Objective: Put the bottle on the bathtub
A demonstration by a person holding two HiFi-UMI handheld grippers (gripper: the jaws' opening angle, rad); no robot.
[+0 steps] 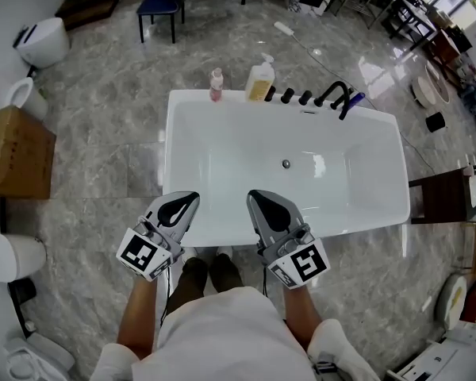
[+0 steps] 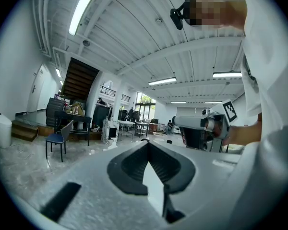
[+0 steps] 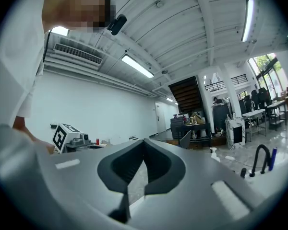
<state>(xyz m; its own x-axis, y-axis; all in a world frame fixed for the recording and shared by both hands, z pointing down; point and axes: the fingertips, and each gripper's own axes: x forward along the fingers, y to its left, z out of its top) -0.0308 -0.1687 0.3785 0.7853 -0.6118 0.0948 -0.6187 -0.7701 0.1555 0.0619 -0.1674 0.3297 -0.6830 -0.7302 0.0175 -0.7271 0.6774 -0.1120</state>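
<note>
Two claws, pressed together on nothing: left gripper (image 1: 192,198) and right gripper (image 1: 254,194) hover at the 6 o'clock rim of the bathtub (image 1: 171,157). On its 12 o'clock rim stand a pink bottle (image 1: 216,85) and a yellow pump bottle (image 1: 260,80), labels too small to read.
</note>
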